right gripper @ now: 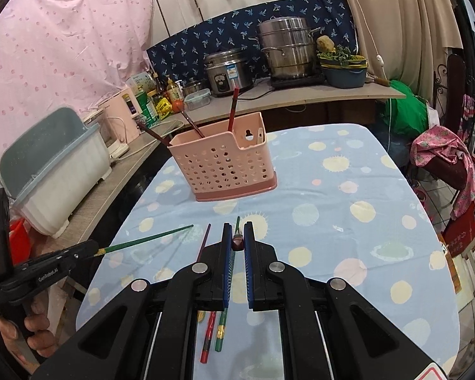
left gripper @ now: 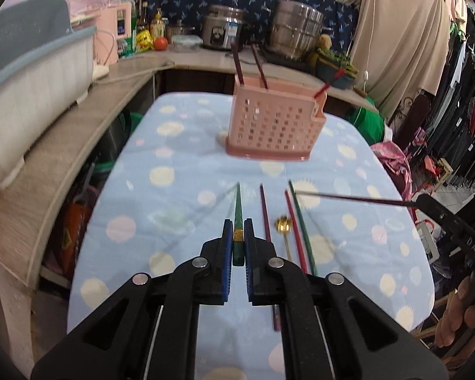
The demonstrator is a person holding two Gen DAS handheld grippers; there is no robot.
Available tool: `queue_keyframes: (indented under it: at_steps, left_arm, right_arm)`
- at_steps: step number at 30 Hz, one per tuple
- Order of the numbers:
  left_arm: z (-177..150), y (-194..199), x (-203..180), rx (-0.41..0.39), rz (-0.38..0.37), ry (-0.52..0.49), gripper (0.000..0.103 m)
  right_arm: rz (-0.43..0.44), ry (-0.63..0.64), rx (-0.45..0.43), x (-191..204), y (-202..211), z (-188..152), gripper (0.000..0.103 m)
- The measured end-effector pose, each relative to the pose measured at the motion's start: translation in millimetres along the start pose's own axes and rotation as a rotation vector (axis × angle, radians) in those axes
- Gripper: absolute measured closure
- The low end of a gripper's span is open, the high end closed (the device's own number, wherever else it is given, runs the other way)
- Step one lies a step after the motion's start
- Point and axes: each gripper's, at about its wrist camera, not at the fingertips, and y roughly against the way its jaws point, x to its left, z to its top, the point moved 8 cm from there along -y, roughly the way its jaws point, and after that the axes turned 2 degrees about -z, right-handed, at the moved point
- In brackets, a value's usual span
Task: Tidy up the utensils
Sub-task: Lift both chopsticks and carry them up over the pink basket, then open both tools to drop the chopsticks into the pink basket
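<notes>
A pink perforated utensil basket [left gripper: 275,123] [right gripper: 224,164] stands on the table with three dark red chopsticks in it. My left gripper [left gripper: 237,224] [right gripper: 95,250] is shut on a green chopstick [left gripper: 238,202] [right gripper: 145,239], lifted off the cloth and pointing toward the basket. In the left wrist view my right gripper [left gripper: 418,204] comes in from the right. The right gripper [right gripper: 237,228] is shut on a dark red chopstick [left gripper: 348,198] [right gripper: 237,242]. On the cloth lie a maroon chopstick [left gripper: 264,212], a gold spoon [left gripper: 283,224], a red chopstick [left gripper: 296,231] and another green chopstick [left gripper: 304,224].
The table carries a blue spotted cloth [left gripper: 180,209] [right gripper: 332,209]. A counter wraps along the left and back with a white dish bin [right gripper: 63,171], bottles, a rice cooker [right gripper: 228,69] and a steel pot [right gripper: 285,50]. Clothes and bags crowd the right side.
</notes>
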Motion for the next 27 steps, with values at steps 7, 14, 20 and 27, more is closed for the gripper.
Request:
queue_keyframes:
  at_steps: [7, 14, 20, 27]
  left_arm:
    - [51, 6, -3, -0.072, 0.009, -0.009, 0.096]
    - [93, 5, -10, -0.115, 0.008, -0.029, 0.097]
    - [131, 10, -20, -0.162, -0.009, -0.040, 0.097]
    - [183, 31, -35, -0.258, -0.049, -0.040, 0.097]
  right_arm:
    - [0.003, 0.008, -0.064, 1, 1, 35, 0.096]
    - [-0.011, 0.015, -0.119, 2, -2, 69, 0.096]
    - [0.000, 0.014, -0.182, 5, 2, 104, 0.096]
    - [0.065, -0.001, -0.262, 17, 8, 154, 0.096]
